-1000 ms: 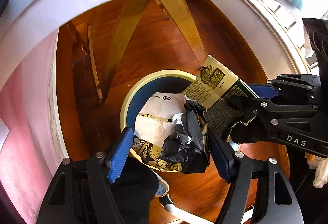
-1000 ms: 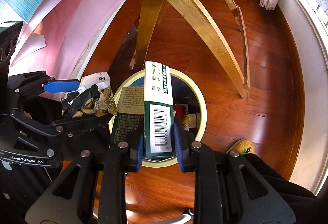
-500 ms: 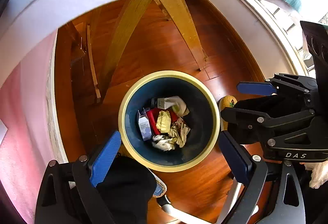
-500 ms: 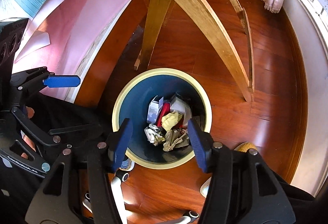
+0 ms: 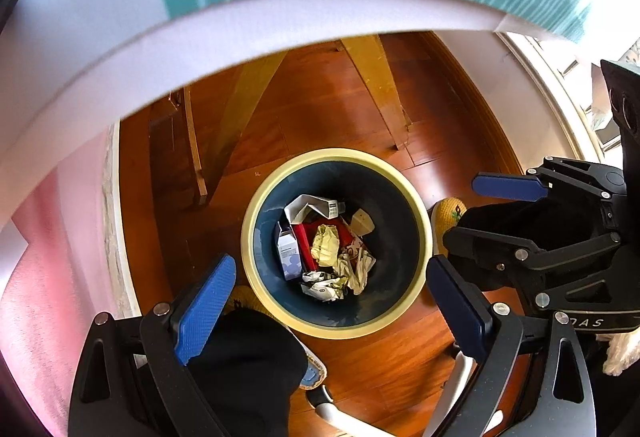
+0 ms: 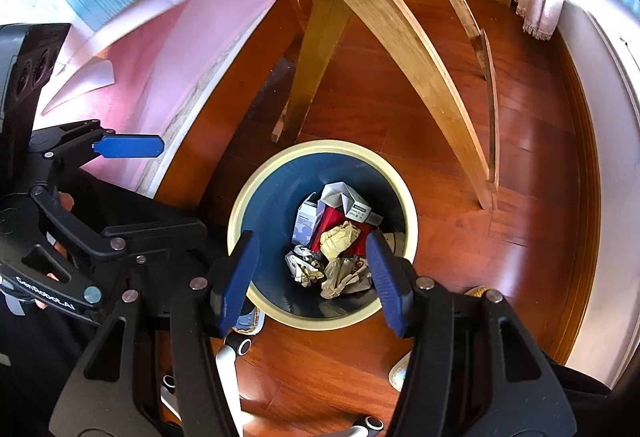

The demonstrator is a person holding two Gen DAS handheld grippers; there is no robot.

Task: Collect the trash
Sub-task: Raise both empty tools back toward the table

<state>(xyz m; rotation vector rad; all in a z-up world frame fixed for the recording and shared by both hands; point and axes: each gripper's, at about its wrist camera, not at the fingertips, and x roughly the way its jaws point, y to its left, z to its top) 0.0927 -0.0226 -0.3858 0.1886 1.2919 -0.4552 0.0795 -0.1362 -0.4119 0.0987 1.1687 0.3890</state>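
Note:
A round bin with a cream rim (image 5: 336, 157) (image 6: 320, 147) and dark blue inside stands on the wooden floor below both grippers. In it lie crumpled paper (image 5: 326, 245) (image 6: 340, 235), a small white carton (image 5: 289, 253) (image 6: 306, 219), a red pack and a folded box (image 5: 316, 207) (image 6: 346, 199). My left gripper (image 5: 330, 265) hangs over the bin, open wide, nothing between its blue pads. My right gripper (image 6: 312, 237) is also open and empty above the bin. Each gripper shows in the other's view: the right gripper (image 5: 476, 213) and the left gripper (image 6: 160, 189).
Pale wooden table legs (image 6: 404, 37) slant down to the floor behind the bin. A white table edge with teal striped cloth (image 5: 280, 13) arches across the top. Pink fabric (image 5: 48, 237) fills the left. A yellow slipper (image 5: 450, 209) lies beside the bin; a chair's white base (image 6: 228, 353) is near.
Both grippers opened: the left let go of the crumpled wrappers, the right of the green box, and these dropped into the bin. The table edge now covers more of both views.

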